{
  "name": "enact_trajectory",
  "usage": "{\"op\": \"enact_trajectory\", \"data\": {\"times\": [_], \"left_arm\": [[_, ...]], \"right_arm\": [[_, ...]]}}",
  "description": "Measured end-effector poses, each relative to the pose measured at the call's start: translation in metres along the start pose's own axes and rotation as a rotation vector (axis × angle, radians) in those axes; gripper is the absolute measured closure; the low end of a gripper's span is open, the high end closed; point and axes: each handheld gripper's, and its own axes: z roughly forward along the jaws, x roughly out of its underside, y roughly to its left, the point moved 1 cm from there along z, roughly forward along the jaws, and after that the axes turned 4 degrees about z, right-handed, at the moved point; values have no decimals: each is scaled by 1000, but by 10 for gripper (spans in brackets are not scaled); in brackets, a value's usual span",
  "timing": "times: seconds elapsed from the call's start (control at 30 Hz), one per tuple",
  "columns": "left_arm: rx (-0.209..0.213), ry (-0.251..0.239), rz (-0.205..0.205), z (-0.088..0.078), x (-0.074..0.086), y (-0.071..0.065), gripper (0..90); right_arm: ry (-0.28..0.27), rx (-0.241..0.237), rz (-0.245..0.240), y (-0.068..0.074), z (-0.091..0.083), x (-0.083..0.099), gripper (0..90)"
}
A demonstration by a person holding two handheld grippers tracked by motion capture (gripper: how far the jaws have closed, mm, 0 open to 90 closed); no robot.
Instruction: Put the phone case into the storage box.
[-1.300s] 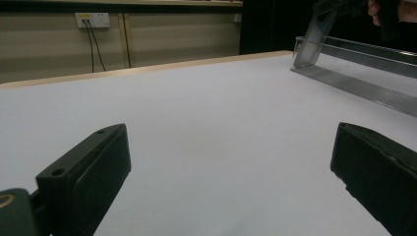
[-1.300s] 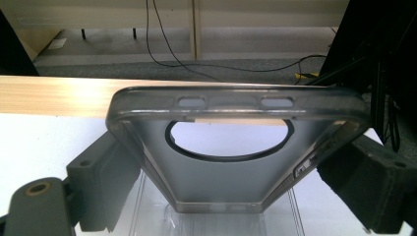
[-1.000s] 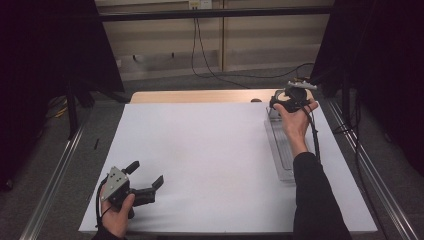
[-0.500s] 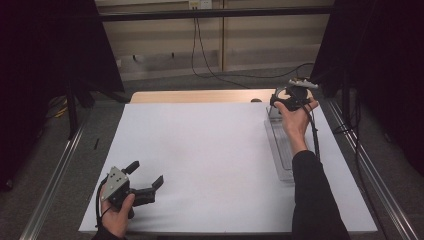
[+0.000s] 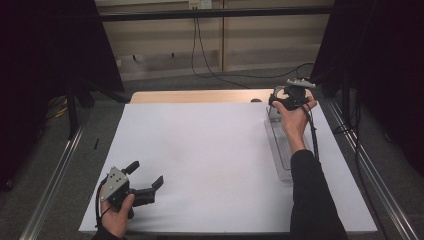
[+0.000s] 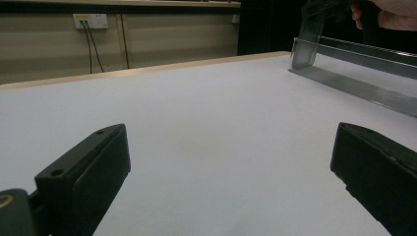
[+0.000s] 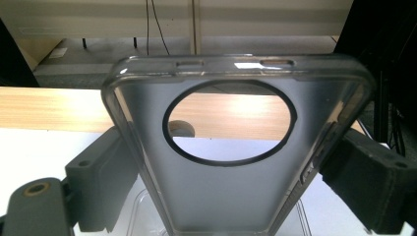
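The right gripper (image 7: pixel 221 162) has its two black jaws pressed on the two long sides of a clear phone case (image 7: pixel 236 162), so it is closed on it. The case stands between the jaws with its big round camera hole upward, and its top edge is turned to the far side of the table. In the high view this right gripper (image 5: pixel 287 100) is at the far right part of the table, above the far end of a long transparent tray (image 5: pixel 281 150) that lies along the right edge. The left gripper (image 5: pixel 145 184) is near the front left corner, well apart from the case. Its jaws are wide open, with nothing between them, and they point over the white table cover (image 5: pixel 200 150). Behind the cover a strip of wooden table (image 5: pixel 190 96) is visible.
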Motion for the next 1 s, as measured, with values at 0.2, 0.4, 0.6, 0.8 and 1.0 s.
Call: {"op": "enact_trajectory", "data": {"times": [0.2, 0.4, 0.6, 0.8, 1.0], "left_arm": [[-1, 0, 0, 0, 0, 0, 15], [3, 8, 7, 0, 0, 1, 15], [-1, 8, 6, -1, 0, 1, 15], [-3, 7, 7, -1, 0, 1, 16], [-4, 8, 5, -1, 0, 0, 16]], "right_arm": [[15, -23, 8, -1, 1, 1, 59], [4, -54, 15, -2, 1, 0, 21], [-6, -65, 17, -4, -1, -2, 22], [-9, -84, 40, -7, -3, -4, 24], [-33, -106, 35, -7, -4, -6, 18]]}}
